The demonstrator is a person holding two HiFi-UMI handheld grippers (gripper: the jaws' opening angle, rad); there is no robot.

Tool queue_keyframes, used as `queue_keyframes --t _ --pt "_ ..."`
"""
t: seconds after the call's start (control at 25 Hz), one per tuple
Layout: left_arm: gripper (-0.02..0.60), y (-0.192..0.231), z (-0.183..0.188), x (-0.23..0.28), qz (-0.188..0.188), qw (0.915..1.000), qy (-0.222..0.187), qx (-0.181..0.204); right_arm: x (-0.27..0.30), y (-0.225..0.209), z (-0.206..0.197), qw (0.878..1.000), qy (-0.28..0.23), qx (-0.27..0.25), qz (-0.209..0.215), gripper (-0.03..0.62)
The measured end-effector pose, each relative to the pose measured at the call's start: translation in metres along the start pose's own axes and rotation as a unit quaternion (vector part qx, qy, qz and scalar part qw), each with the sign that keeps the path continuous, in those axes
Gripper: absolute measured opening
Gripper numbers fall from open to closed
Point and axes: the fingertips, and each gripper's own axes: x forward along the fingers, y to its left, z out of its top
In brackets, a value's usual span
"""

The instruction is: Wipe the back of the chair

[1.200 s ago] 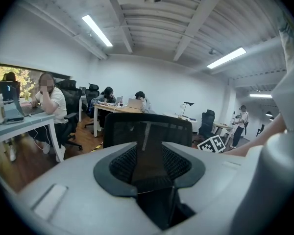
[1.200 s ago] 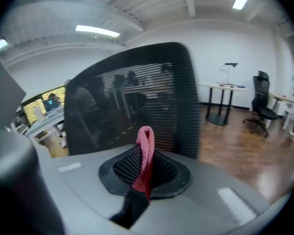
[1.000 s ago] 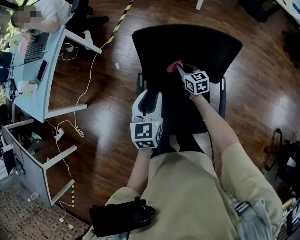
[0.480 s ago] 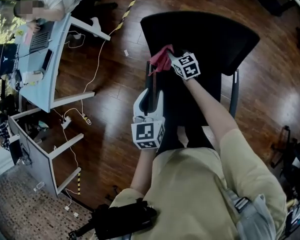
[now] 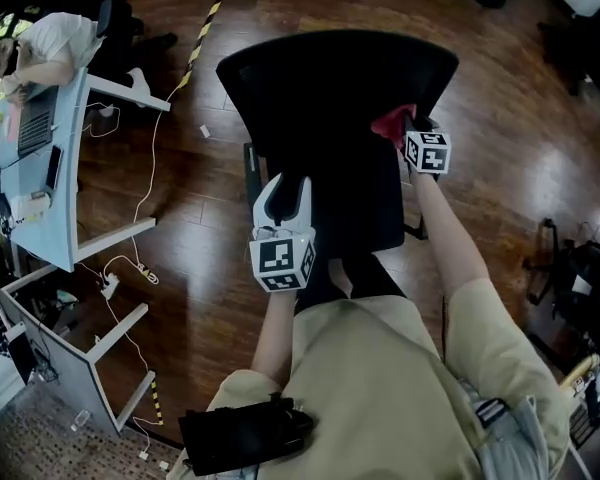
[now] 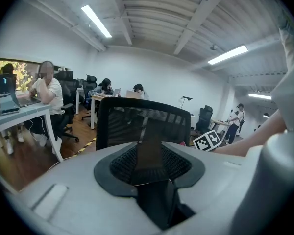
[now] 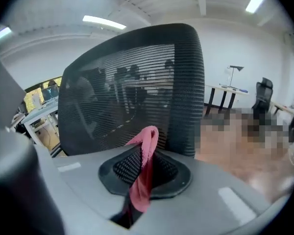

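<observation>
Overhead, we look down on a black mesh office chair [image 5: 330, 78] standing on a dark wood floor [image 5: 180, 198], with the person holding the two grippers directly behind the seat. The right gripper [image 5: 408, 136] is extended to the right-hand side of the backrest, its jaws pinched on a pink-red cloth [image 5: 393, 123]. In the right gripper view we see the cloth's folded end rising from between the pads, with the curved mesh just ahead; we cannot tell whether the fabric is touching it. The left gripper [image 5: 285, 193] hangs lower, over the left edge of the seat. Its jaws are spread with nothing between them, and the left gripper view looks through the gap at the upright backrest. At the far left, another person [image 5: 40, 48] sits at a pale desk [image 5: 60, 218], well apart from the chair.
</observation>
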Motion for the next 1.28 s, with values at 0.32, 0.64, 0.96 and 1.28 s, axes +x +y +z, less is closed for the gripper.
queue_keyframes --t 0.32,0.64,0.96,1.28 --pt "0.140 0.027 -0.020 -0.019 0.035 0.9991 0.025 0.004 0.035 0.284 0.001 0.953 -0.012 0.037 0.300 0.026" --pt "0.140 0.061 -0.028 -0.060 0.086 0.9956 0.036 -0.001 0.070 0.384 0.025 0.922 -0.012 -0.127 0.365 0.025" --pt "0.140 0.037 -0.029 -0.026 0.030 0.9988 0.038 0.004 0.053 0.149 0.007 0.982 0.023 -0.121 0.146 0.025" --pt "0.140 0.006 -0.018 -0.001 -0.014 0.9993 0.030 0.016 0.015 0.008 -0.031 0.997 0.059 -0.039 -0.010 0.025"
